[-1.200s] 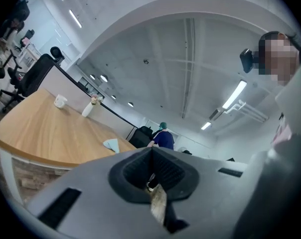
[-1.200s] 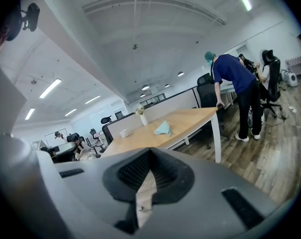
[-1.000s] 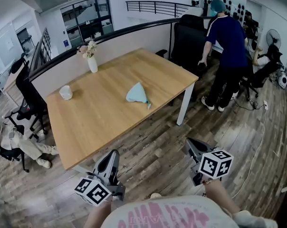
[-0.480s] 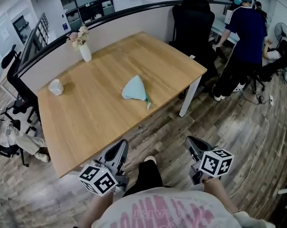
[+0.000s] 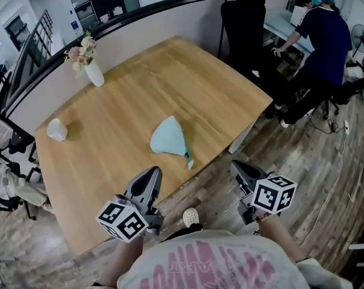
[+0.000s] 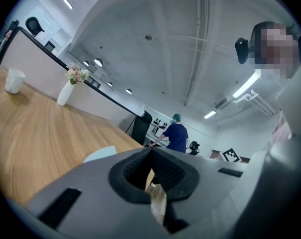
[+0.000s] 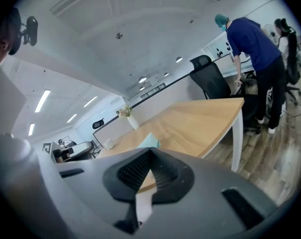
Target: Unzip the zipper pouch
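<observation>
- The pale teal fabric zipper pouch (image 5: 167,141) lies flat on the light wooden bench (image 5: 140,89), close to the bench's near edge and nearer its right-hand corner than its left.
- It is roughly teardrop-shaped. Its long axis runs from a narrow tip on the far side to a broad end on the near side, at a slight slant to the near edge.
- A small teal tab (image 5: 190,162) sticks out from the near right corner of the pouch and points at the bench's near edge.
- The bench top is bare all round the pouch. The near edge lies just beyond the tab, and the right-hand edge is well apart from the pouch.
- The left tool (image 5: 152,173) is clenched on nothing. In the head view its tip shows over the bench's near edge, near the pouch's broad end and apart from it.
- The right tool (image 5: 235,165) is also closed and empty. It hangs over the wood-plank floor (image 5: 302,161), off the near edge and to the right of the tab.
- A white vase of flowers (image 5: 93,73) and a white cup (image 5: 56,129) stand along the far left of the bench, well apart from the pouch.
- A black office chair (image 5: 248,23) and a person in a dark blue top (image 5: 326,38) are beyond the far right corner.
</observation>
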Available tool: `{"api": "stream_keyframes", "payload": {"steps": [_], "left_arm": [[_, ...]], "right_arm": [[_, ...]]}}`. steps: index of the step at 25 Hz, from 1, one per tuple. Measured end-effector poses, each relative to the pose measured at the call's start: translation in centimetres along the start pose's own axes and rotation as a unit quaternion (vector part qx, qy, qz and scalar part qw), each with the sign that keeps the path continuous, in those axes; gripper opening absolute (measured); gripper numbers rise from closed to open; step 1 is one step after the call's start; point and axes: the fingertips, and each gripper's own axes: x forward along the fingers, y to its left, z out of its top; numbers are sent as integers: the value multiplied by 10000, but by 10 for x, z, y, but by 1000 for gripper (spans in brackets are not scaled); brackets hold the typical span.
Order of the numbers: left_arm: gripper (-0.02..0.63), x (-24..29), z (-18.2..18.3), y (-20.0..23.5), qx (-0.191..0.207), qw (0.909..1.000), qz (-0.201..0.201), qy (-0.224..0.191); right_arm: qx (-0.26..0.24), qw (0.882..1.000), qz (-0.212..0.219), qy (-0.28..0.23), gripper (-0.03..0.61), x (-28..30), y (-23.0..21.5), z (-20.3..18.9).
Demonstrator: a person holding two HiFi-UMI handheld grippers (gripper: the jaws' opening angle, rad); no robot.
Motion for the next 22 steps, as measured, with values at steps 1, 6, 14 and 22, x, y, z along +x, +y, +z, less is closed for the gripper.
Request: {"api": "stream_keyframes", "payload": {"steps": [1, 6, 14, 22], "left_arm": [[-2, 7, 7, 8, 34, 10000, 15, -13], [-2, 35, 28, 39, 168, 9997, 106, -102], [0, 27, 28, 73, -24, 9975, 703, -81], [0, 4, 33, 96, -283, 9879, 1464, -427]], "right_arm": [[-29, 10000, 79, 17, -3, 13, 2, 7], [-134, 9987, 275, 404, -3, 71, 1, 9], [980, 9798, 890, 1500, 124, 172, 5, -23], [886, 9671, 327, 2360, 213, 237, -18, -39]]}}
